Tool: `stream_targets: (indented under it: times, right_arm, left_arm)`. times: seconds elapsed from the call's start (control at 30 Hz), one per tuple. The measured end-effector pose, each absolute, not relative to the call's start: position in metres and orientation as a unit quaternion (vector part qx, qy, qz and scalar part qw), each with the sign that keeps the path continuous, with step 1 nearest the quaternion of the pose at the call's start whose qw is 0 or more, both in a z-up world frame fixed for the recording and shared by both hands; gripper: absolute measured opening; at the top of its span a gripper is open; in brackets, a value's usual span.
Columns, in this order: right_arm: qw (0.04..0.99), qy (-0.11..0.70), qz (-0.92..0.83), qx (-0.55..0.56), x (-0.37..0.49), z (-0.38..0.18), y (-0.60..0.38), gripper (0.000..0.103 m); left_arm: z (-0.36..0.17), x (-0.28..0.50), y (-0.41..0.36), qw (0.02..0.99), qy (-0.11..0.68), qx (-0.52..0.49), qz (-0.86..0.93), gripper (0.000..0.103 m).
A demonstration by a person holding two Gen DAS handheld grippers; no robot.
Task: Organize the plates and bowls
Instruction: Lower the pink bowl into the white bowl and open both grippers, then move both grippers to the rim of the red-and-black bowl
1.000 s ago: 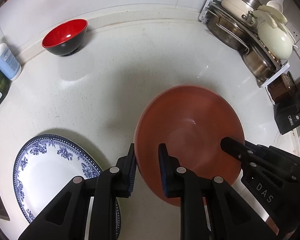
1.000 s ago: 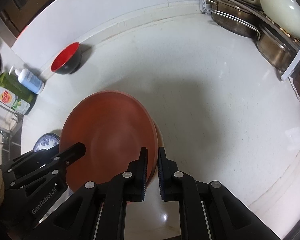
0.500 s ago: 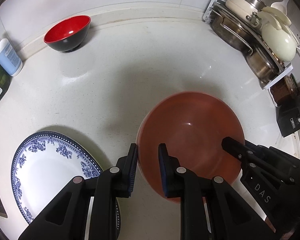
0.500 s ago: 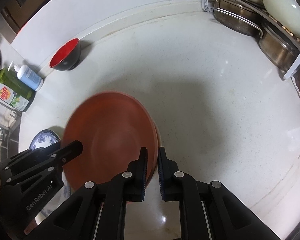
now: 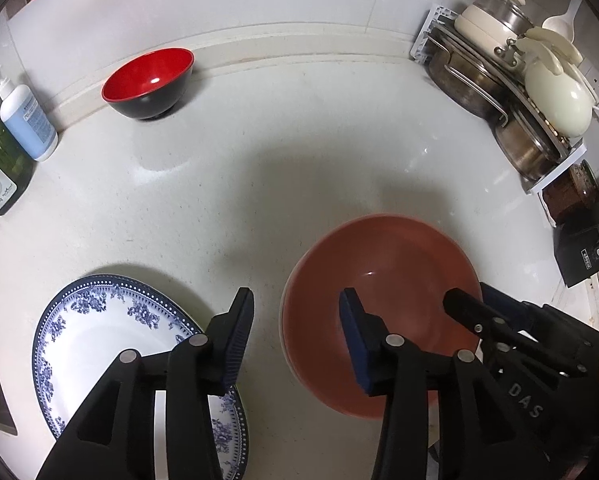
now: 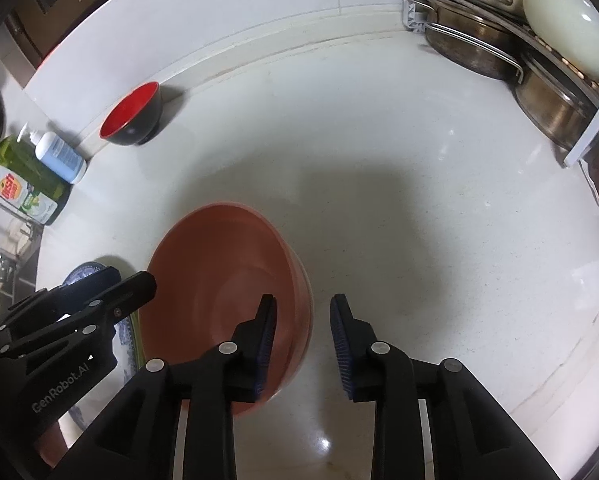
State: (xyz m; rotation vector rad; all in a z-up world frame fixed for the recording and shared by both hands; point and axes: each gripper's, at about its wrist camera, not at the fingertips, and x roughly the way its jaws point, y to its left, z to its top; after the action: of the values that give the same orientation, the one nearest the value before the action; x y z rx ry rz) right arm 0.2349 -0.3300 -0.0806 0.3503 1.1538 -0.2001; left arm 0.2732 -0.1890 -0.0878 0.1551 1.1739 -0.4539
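A terracotta plate lies on the white counter, apparently stacked on a second one like it. My left gripper straddles its left rim; the jaws are opening and the pads stand clear of the rim. My right gripper straddles the opposite rim, jaws also opening, with no pad touching. A blue-and-white plate lies to the left, partly under my left gripper. A red-and-black bowl stands by the back wall.
Soap bottles stand at the left edge. A rack of steel pots and cream lids fills the back right corner. A black box sits at the right. A raised ledge runs along the back wall.
Both grippers were shut on the terracotta plate's rims and have now opened off them. The plate has sunk a little and lies flat.
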Motion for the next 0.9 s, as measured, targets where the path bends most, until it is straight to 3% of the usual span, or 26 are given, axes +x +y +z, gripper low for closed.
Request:
stream_targets:
  times: [0.2, 0.4, 0.47, 0.53, 0.9]
  right_arm:
    - [0.827, 0.53, -0.094, 0.16, 0.232, -0.069, -0.331, 0.029]
    - [0.832, 0.526, -0.09, 0.153, 0.236, -0.061, -0.324, 0.029]
    - [0.833, 0.525, -0.089, 0.149, 0.239, -0.058, -0.321, 0.04]
    - [0.838, 0.519, -0.089, 0.144, 0.241, -0.053, -0.319, 0.045]
    - [0.858, 0.493, -0.063, 0.129, 0.27, -0.025, -0.295, 0.049]
  left_arm:
    - [-0.083, 0.272, -0.189, 0.811, 0.54, 0.078, -0.212, 0.048]
    - [-0.07, 0.275, -0.18, 0.835, 0.51, 0.093, -0.186, 0.066]
    - [-0.064, 0.277, -0.174, 0.846, 0.496, 0.096, -0.174, 0.071]
    - [-0.058, 0.28, -0.167, 0.851, 0.488, 0.094, -0.17, 0.074]
    - [-0.026, 0.298, -0.13, 0.878, 0.449, 0.092, -0.14, 0.089]
